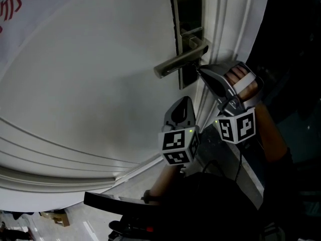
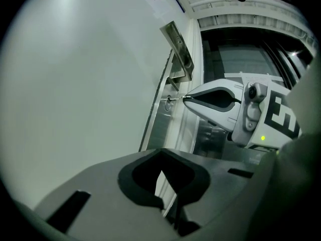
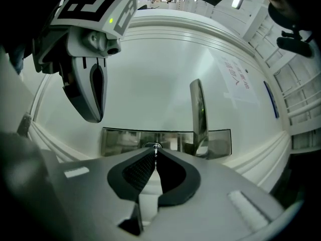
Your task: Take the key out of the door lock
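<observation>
A metal lock plate [image 1: 185, 24] with a lever handle [image 1: 179, 63] is mounted at the edge of the white door [image 1: 90, 74]. Under the handle, my right gripper [image 1: 199, 69] is shut on the key [image 3: 156, 148], a thin metal blade whose far end sits in the keyhole [image 2: 169, 101]. In the left gripper view the right gripper [image 2: 186, 99] touches the lock plate [image 2: 165, 114] at its tip. My left gripper [image 1: 186, 100] hangs lower, apart from the lock, its jaws together and holding nothing. In the right gripper view the left gripper [image 3: 94, 115] shows at the upper left.
The white door frame [image 1: 235, 24] runs beside the lock, with a dark opening to its right. Curved mouldings [image 1: 60, 159] cross the door's lower part. A person's hand [image 1: 241, 82] holds the right gripper.
</observation>
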{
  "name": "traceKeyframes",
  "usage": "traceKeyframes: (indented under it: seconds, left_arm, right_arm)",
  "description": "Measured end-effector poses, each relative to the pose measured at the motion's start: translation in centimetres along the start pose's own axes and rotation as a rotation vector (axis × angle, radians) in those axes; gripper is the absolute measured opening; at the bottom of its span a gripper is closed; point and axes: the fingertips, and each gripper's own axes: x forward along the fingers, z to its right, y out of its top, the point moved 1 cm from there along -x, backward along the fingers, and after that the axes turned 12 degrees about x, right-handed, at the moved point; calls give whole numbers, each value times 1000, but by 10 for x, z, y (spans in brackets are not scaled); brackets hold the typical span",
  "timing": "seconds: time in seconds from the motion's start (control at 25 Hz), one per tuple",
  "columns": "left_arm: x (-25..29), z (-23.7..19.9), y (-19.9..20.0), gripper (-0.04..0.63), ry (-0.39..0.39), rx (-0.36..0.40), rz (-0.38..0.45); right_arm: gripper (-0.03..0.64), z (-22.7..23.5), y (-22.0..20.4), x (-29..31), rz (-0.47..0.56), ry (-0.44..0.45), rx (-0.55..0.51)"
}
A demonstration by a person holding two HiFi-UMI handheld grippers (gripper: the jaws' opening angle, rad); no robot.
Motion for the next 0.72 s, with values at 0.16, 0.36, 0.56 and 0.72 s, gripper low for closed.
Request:
traceKeyframes:
  seconds: [0.16,0.36,0.56,0.72]
  left_arm:
    - [0,1,0,0,2,6,4]
    - [1,4,-2,0,-12,8,3]
    - [1,2,-2,0,-1,8,-2]
    - [1,4,-2,0,-7,11,-14]
  right_arm:
    - [11,-1,0,-2,4,-3,2]
    - [11,-1,0,-4,5,-4,-2]
    - [11,-1,0,-5,11,-8,-5]
    - [11,-1,-1,-7,15,-10,-9]
